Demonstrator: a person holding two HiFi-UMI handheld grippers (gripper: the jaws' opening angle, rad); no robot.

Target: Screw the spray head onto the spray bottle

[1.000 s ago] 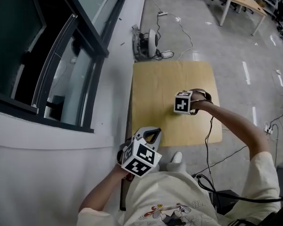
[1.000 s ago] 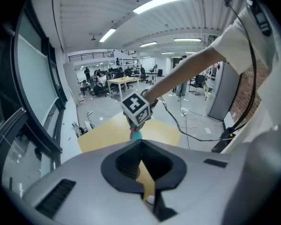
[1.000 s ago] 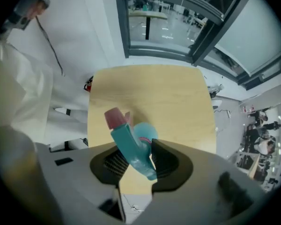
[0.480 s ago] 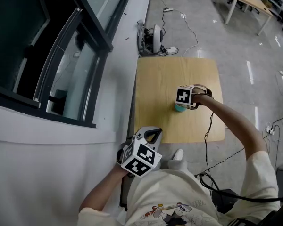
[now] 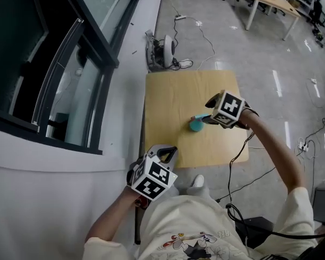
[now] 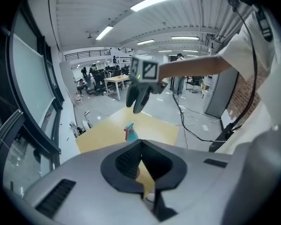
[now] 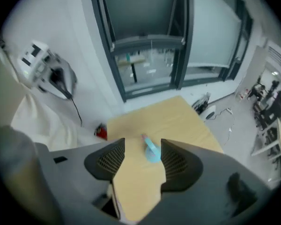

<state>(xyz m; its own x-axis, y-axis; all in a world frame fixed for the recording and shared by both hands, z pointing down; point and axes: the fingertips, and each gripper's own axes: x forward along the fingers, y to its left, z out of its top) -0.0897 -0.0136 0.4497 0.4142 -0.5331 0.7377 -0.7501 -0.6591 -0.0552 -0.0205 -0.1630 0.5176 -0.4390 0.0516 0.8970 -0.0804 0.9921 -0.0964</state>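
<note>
— So, in the head view, how is the right arm lying?
— It is reaching out over the wooden table (image 5: 173,93), forearm stretched. The right gripper (image 5: 208,112) is pointing steeply down just above the spray bottle (image 5: 195,125). That teal bottle is standing near the table's middle, toward the right side.
— And the left?
— The left arm is bending close to the body. The left gripper (image 5: 166,155) is hanging at the table's near edge, angled down and forward, well apart from the spray bottle.
— What is the left gripper view showing?
— Its jaws are pressing together with nothing between them. Beyond them the spray bottle (image 6: 130,133) is standing upright on the table (image 6: 100,132), with the spray head (image 6: 129,127) sitting on top. The right gripper (image 6: 138,102) is hovering over it without touching.
— And the right gripper view?
— There the right gripper (image 7: 143,149) is looking down with its jaws standing wide apart; they have just been opening. The spray bottle (image 7: 152,152) is showing in the gap between them, but lower down on the table, and neither pad is touching it.
</note>
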